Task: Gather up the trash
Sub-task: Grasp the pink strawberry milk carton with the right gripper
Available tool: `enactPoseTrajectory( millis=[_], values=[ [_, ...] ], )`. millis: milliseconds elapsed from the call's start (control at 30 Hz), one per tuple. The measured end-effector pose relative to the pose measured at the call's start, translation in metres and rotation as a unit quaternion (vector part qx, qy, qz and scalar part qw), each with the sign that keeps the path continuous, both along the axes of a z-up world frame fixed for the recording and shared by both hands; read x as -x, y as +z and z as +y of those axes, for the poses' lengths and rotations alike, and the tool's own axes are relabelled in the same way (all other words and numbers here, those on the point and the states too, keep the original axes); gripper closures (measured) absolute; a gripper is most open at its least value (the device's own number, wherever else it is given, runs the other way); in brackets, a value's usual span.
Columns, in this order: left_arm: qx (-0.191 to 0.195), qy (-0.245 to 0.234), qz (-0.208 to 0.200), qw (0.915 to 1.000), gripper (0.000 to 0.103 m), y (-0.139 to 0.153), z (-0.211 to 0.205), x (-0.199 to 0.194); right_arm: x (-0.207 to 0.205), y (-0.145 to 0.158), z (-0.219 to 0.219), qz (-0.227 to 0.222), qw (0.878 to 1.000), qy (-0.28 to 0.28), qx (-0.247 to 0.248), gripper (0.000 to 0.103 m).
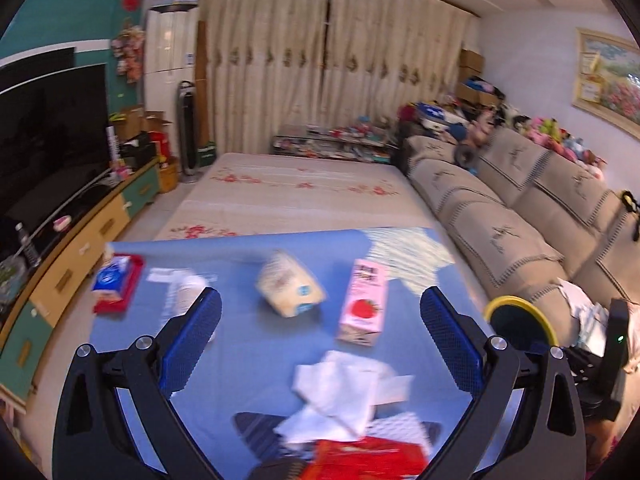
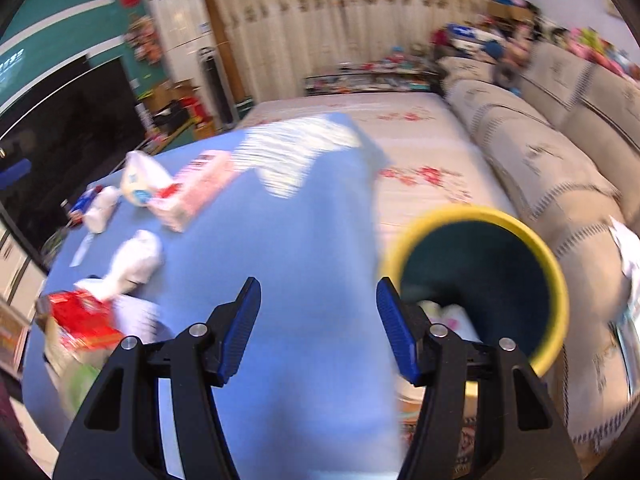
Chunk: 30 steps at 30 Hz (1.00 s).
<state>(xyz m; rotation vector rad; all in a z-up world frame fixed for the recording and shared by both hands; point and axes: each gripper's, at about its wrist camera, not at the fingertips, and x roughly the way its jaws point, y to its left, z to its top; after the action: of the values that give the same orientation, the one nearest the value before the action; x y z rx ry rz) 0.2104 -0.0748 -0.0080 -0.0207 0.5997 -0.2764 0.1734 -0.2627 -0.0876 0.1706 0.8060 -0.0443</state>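
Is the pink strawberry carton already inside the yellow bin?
No, the pink strawberry carton lies on the blue table, while the yellow bin stands beside the table.

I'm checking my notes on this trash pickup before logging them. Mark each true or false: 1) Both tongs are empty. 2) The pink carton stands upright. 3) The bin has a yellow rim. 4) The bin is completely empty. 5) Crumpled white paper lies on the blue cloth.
1) True: the left tongs and the right tongs hold nothing.
2) False: the pink carton lies flat on its side.
3) True: the bin has a yellow rim.
4) False: something pale already lies inside it.
5) True: the white paper rests on the blue cloth.
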Motion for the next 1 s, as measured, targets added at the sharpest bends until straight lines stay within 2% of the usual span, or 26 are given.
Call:
enactPoseTrajectory(
  millis=[200, 300, 433, 567, 767, 1000],
  values=[
    [0.01, 0.068, -0.029, 0.9972, 0.005, -0.026, 0.055, -0.012, -0.066, 0.011, 0.064, 0.002, 0.999, 0.053, 0.008, 0.043],
    [0.015, 0.088, -0.036, 0.9953, 0.005, -0.039, 0.074, -0.016, -0.099, 0.003, 0.093, 0.01, 0.998, 0.066, 0.017, 0.04],
    [0.027, 0.102, -0.03, 0.9939, 0.005, -0.058, 0.088, -0.024, -0.135, -0.012, 0.118, 0.042, 0.995, 0.084, 0.017, 0.04],
    [0.04, 0.087, -0.007, 0.9954, 0.005, -0.072, 0.09, -0.029, -0.157, -0.023, 0.13, 0.061, 0.994, 0.082, 0.028, 0.035],
    [0.029, 0.078, -0.014, 0.9965, 0.005, -0.074, 0.079, -0.025, -0.179, -0.037, 0.14, 0.081, 0.994, 0.064, 0.034, 0.029],
    [0.033, 0.074, -0.005, 0.9967, 0.005, -0.077, 0.077, -0.024, -0.171, -0.042, 0.118, 0.081, 0.994, 0.045, 0.056, 0.029]
  ],
)
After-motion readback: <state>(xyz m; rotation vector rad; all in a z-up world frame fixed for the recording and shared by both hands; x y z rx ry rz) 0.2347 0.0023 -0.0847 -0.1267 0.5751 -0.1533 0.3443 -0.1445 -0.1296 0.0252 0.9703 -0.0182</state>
